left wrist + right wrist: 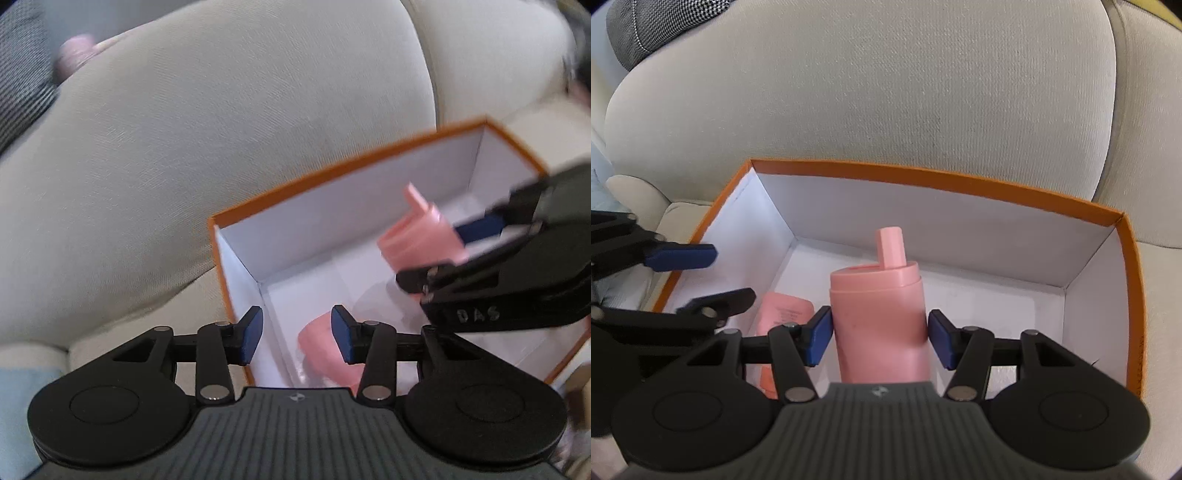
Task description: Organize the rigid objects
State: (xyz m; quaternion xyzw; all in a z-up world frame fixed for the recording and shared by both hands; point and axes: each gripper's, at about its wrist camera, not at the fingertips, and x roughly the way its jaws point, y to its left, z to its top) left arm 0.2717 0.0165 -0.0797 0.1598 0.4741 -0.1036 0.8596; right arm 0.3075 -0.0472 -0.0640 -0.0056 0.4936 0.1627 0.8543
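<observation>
Right jaws pinch the bottle (pixel 879 317) upright over the box (pixel 923 177) (keeping it vertical for packing); left jaws spread, empty, above the tube (pixel 325 354) lying inside.

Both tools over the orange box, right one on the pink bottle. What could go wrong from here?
1. The right tool grips the pink bottle by its sides, above the box floor; released from there, it may topple onto the flat pink item lying beside it.
2. The left tool hangs open right next to the right one over the orange box; they could knock together.
3. The box sits on a soft sofa cushion, so a bump could shift it.
</observation>
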